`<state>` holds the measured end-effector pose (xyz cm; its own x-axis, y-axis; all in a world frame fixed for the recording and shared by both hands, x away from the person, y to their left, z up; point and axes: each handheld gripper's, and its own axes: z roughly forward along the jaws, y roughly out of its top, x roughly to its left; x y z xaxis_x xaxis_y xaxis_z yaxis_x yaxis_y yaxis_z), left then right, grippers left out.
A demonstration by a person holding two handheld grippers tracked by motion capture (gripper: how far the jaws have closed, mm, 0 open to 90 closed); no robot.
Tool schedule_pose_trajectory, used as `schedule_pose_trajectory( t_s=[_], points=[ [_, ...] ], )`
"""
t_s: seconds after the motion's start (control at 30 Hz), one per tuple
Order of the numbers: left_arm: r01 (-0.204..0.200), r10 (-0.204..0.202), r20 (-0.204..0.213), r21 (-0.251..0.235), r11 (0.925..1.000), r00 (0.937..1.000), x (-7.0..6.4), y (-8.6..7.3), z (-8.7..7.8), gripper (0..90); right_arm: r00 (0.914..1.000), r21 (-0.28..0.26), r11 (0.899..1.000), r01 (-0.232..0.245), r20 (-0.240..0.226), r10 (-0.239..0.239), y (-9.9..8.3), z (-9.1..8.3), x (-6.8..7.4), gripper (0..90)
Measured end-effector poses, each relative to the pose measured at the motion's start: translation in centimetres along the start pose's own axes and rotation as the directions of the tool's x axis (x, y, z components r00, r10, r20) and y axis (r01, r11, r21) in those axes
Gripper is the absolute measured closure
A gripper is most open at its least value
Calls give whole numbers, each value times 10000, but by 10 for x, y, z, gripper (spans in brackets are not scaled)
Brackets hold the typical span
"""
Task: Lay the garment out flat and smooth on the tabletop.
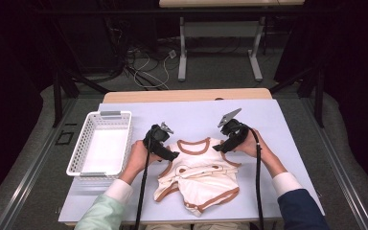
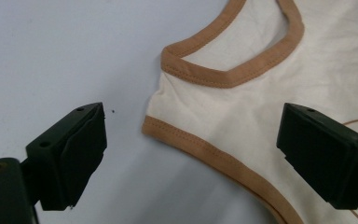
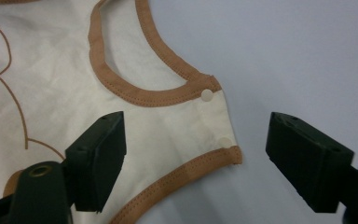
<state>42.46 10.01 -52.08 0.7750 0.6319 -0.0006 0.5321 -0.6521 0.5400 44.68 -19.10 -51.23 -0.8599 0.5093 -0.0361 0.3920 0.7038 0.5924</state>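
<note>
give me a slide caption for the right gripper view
Open right gripper poised over the snap-buttoned shoulder of a cream baby shirt with brown trim, on a pale table.

Bare mat (image 1: 263,120) lies open beyond and to the right of the cream shirt (image 1: 199,177), with nothing standing on it. White basket (image 1: 100,143) stands just left of the left gripper (image 1: 170,154) and blocks a leftward sweep at table height. Both jaw pairs are spread wide, each straddling one shoulder corner; right gripper (image 1: 219,146) has bare mat on its outer side.
</note>
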Motion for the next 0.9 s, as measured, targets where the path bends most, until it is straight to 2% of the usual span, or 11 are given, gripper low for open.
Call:
schedule_pose_trajectory(
  t_s=[0.13, 0.2, 0.23, 0.4, 0.43, 0.53, 0.67, 0.7, 0.77, 0.83, 0.9],
  points=[
    [29, -29, -22, 34, 10000, 10000, 4, 3, 5, 153, 9999, 118, 9999, 31, 98, -32, 1, 6, -3, 272],
    [-77, 79, -86, 218, 9997, 9999, 4, 3, 8, 160, 9999, 174, 9998, -120, 70, 119, 2, 8, -3, 312],
    [-86, 87, -59, 283, 9996, 9999, 5, 3, 10, 168, 9999, 207, 9998, 77, 120, -79, 2, 10, -5, 339],
    [-156, 175, -307, 614, 9980, 9994, 6, 4, 17, 221, 9998, 459, 9989, -19, 176, 11, 2, 20, -7, 449],
    [-94, 114, -342, 579, 9983, 9994, 6, 4, 18, 240, 9998, 612, 9981, -82, 203, 69, 2, 21, -7, 456],
    [12, 12, -410, 592, 9982, 9992, 9, 3, 20, 318, 9996, 547, 9984, -140, 262, 126, 2, 24, -8, 481],
    [103, -80, -452, 517, 9986, 9989, 12, 2, 23, 355, 9995, 557, 9983, -153, 277, 138, 1, 26, -11, 478],
    [129, -105, -508, 463, 9988, 9987, 12, 1, 23, 362, 9989, 581, 9974, -418, 251, 404, 0, 26, -10, 483],
    [240, -226, -329, 416, 9988, 9992, 15, 2, 23, 373, 9993, 481, 9984, -284, 252, 272, -1, 26, -12, 483],
    [289, -279, -290, 320, 9991, 9992, 16, 3, 24, 386, 9988, 643, 9969, -462, 215, 449, -1, 26, -12, 481],
    [286, -277, -250, 373, 9989, 9993, 17, 4, 25, 409, 9990, 618, 9972, -430, 175, 420, -2, 27, -14, 481]
  ],
)
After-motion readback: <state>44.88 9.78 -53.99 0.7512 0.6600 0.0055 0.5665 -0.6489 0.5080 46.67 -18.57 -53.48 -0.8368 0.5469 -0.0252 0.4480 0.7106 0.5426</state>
